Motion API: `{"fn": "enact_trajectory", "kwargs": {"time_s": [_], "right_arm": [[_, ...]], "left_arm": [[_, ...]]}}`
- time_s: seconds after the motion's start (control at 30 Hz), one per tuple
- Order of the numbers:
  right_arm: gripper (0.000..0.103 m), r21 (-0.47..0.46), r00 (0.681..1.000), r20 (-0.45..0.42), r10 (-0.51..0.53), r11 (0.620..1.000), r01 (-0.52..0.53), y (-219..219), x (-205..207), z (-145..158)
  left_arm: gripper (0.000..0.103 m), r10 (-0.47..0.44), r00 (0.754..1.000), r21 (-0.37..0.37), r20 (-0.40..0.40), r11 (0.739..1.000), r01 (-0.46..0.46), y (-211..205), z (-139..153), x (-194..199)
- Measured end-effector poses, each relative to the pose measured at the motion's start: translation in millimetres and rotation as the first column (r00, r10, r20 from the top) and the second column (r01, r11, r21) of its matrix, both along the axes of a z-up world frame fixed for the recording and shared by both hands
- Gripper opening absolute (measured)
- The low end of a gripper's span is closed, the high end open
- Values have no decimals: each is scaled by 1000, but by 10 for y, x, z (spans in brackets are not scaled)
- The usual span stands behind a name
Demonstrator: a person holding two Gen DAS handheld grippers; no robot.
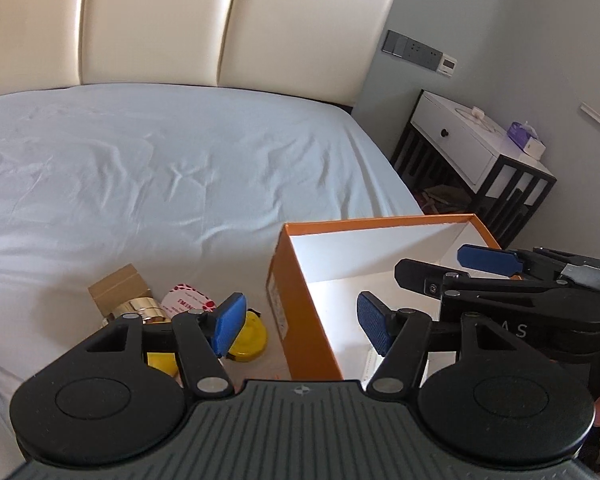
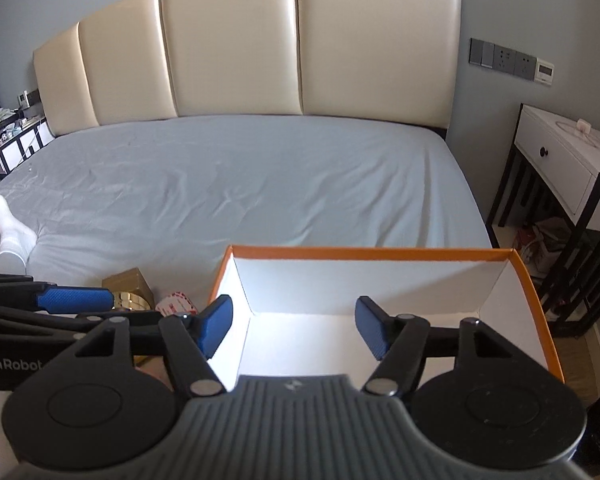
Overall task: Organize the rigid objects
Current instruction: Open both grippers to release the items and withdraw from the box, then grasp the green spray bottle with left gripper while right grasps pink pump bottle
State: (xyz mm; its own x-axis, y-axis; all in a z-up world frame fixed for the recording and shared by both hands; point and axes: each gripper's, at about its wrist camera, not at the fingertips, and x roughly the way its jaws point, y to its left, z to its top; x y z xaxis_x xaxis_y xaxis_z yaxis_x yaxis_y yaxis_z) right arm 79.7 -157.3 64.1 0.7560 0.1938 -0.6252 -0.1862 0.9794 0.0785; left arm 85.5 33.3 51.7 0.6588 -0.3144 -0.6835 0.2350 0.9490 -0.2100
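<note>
Grippers: left and right fingers released, empty | orange box: one | yellow lids: two

both grippers are held pitched downward side by side, the left gripper and right gripper with jaws parted and nothing gripped.

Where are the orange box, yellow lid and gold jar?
orange box [image 1: 288, 320], left wrist view, outer orange side wall.
yellow lid [image 1: 254, 338], left wrist view, its top face.
gold jar [image 1: 150, 310], left wrist view, its shiny side.
</note>
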Motion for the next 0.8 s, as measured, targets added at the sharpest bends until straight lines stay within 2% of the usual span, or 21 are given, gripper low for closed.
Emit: {"fn": "enact_trajectory", "kwargs": {"time_s": [0.17, 0.3, 0.43, 0.6, 0.63, 0.67, 0.8], "right_arm": [[73, -13, 999, 35, 38, 999, -37, 211, 43, 18], [73, 3, 996, 17, 87, 996, -87, 397, 123, 11], [73, 23, 990, -9, 140, 990, -140, 645, 144, -21], [72, 33, 978, -44, 205, 978, -204, 934, 145, -158], [69, 27, 974, -53, 220, 975, -219, 1003, 141, -199], [65, 21, 969, -62, 239, 971, -238, 1058, 126, -244], [63, -17, 941, -116, 317, 947, -321, 1278, 120, -431]], "left_arm": [[76, 77, 997, 4, 30, 997, -78, 234, -6, -9], [76, 139, 990, -50, -9, 989, -139, 518, -52, 35], [76, 207, 977, -42, -42, 977, -209, 798, -113, 51], [76, 244, 962, -46, -126, 967, -251, 1099, -314, 75], [76, 248, 958, -45, -144, 965, -257, 1146, -370, 73], [76, 251, 955, -43, -161, 964, -261, 1186, -428, 70], [76, 275, 930, -30, -246, 956, -291, 1348, -662, 38]]}}
